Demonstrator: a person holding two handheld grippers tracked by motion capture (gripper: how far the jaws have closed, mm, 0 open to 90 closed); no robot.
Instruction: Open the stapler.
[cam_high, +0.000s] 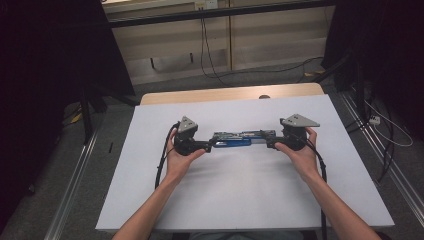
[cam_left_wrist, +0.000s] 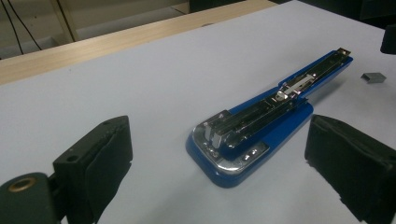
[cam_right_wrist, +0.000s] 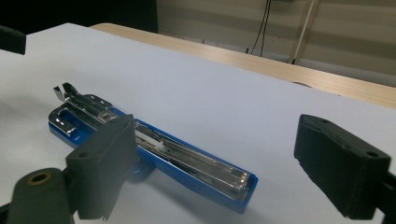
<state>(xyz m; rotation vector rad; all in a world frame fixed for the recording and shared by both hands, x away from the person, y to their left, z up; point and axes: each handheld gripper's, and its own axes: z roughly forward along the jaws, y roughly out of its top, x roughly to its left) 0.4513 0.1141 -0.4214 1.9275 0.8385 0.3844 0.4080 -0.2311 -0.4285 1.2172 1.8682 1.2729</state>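
A blue stapler (cam_high: 232, 138) is lying opened flat mid-table (cam_high: 240, 200), between the left gripper (cam_high: 206, 146) and right gripper (cam_high: 269, 140), both spreading their jaws wide, gripping nothing.

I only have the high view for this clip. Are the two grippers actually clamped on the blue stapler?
Observer: No. The left gripper has its fingers spread wide, clear of the stapler.
Operator: And the right one?
Observer: The right gripper is open too, fingers far apart.
Operator: Anything lying near the stapler that I can't make out?
Observer: A small strip of staples lies loose beside the stapler's far end.
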